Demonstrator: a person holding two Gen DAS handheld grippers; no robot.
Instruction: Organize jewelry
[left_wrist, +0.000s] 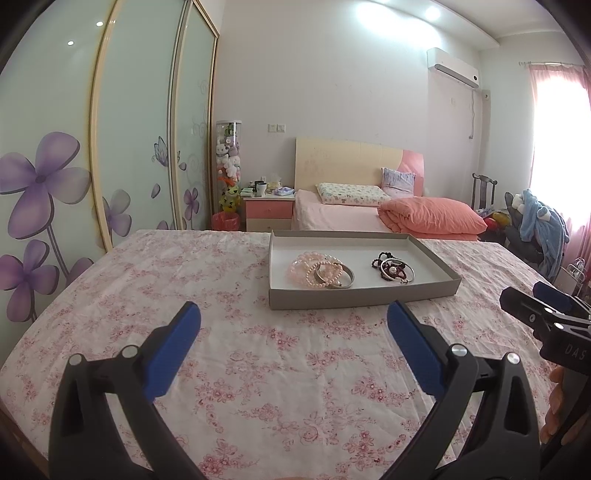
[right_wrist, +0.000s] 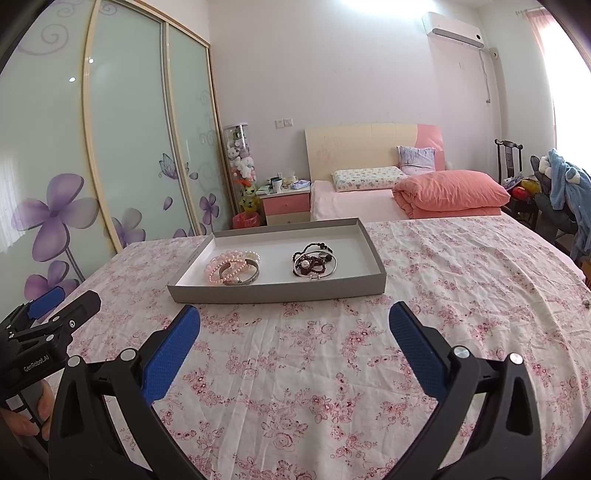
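A shallow grey tray (left_wrist: 364, 295) (right_wrist: 277, 291) lies on the floral tablecloth ahead of both grippers. In its left half sits a heap of pink bead bracelets with a silver bangle (left_wrist: 320, 272) (right_wrist: 232, 268). Its right half holds dark bead bracelets with a thin silver bangle (left_wrist: 392, 268) (right_wrist: 314, 263). My left gripper (left_wrist: 293, 314) is open above the cloth, short of the tray, with nothing between its blue pads. My right gripper (right_wrist: 294, 317) is open too, just before the tray's near wall, and also appears from the side (left_wrist: 532, 302). The left gripper (right_wrist: 55, 310) shows at the left edge.
The cloth-covered table (left_wrist: 258, 369) (right_wrist: 461, 295) spreads wide on all sides of the tray. A small dark item (right_wrist: 586, 303) lies at the cloth's far right edge. Beyond are a bed (left_wrist: 351, 218), a nightstand (left_wrist: 269, 212), a wardrobe (left_wrist: 74, 147) and a chair with clothes (left_wrist: 535, 229).
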